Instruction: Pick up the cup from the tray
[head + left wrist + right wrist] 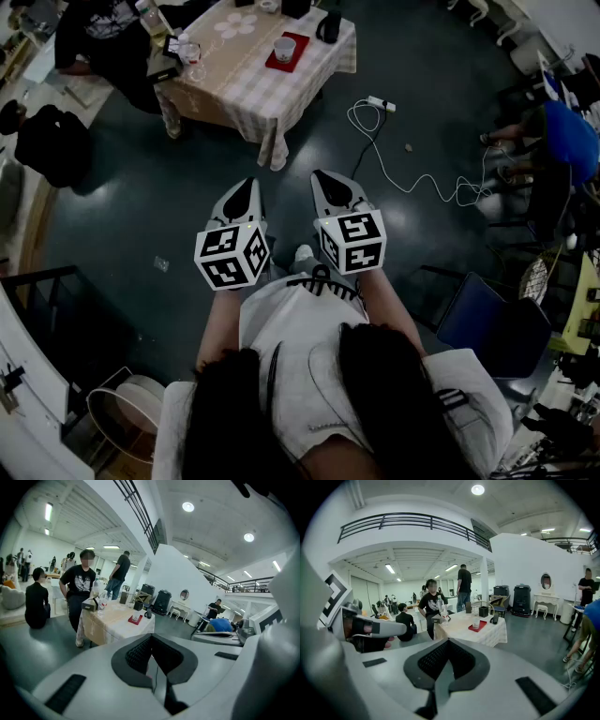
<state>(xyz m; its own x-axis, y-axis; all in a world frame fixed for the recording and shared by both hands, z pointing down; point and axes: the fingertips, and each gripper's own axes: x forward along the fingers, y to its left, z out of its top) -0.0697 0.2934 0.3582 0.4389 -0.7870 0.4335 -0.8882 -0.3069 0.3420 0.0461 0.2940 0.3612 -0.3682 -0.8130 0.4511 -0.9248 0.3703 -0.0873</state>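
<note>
Two claws, one in each of a person's hands, were held side by side low in front of the body, pointing forward over a dark floor. The left claw was pressed together with nothing in it. The right claw was likewise pressed together and empty.

The cup stood upright on a small red tray, near the front right corner of a counter covered with a pale checked cloth. Cup and tray were well apart from both claws, across open floor. A white cable lay looped on the floor to the right of the path. Another person was at the counter's far left side.

Seen from the head view and both claw views, the cup looked small, white and thin-walled, probably paper or plastic. It was likely light and easy to dent or tip, and its side could be slick. Whether it held liquid could not be told. A sound hold would likely be from the side, around the middle of its wall, with one claw first spread wider than the cup and then closed gently. The tray looked light too and might slide if the cup were dragged rather than lifted straight up.
</note>
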